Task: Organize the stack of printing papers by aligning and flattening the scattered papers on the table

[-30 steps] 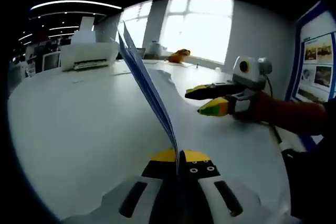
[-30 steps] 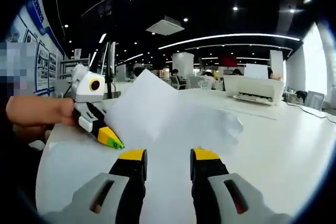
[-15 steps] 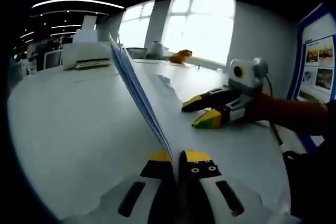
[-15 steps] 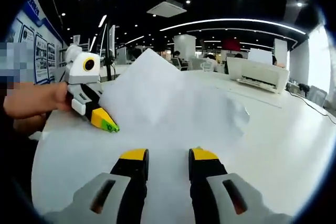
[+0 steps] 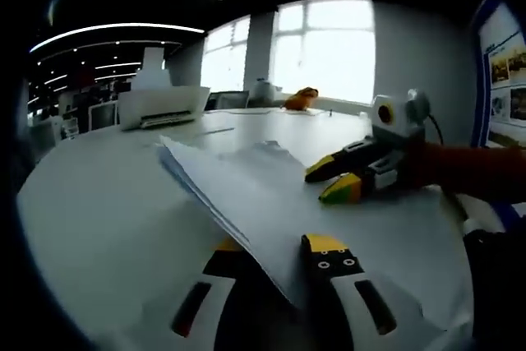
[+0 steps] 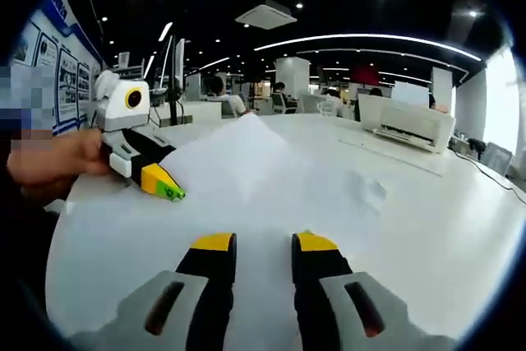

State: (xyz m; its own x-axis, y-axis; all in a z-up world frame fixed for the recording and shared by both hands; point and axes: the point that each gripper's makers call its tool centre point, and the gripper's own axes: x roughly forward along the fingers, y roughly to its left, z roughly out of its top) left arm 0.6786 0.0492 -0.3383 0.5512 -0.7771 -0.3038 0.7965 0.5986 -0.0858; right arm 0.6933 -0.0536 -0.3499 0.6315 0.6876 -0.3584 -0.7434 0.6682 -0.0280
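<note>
- Printer (image 5: pixel 163 104) stands at the far edge of the white counter (image 5: pixel 99 195), well behind the papers (image 5: pixel 246 195).
- Papers slant low across the counter, their near edge pinched between the left gripper (image 5: pixel 275 246) jaws.
- Right gripper (image 6: pixel 255 242) hovers beside the sheets, jaws slightly spread, gripping nothing.
- Left gripper view shows bright windows (image 5: pixel 325 47); right gripper view shows office desks and wall posters (image 6: pixel 62 71).

Both grippers, the left gripper (image 5: pixel 275 246) and the right gripper (image 6: pixel 255 242), have grey bodies with black jaws tipped yellow, some green. An orange-brown sleeve (image 5: pixel 481 172) covers the right arm.
</note>
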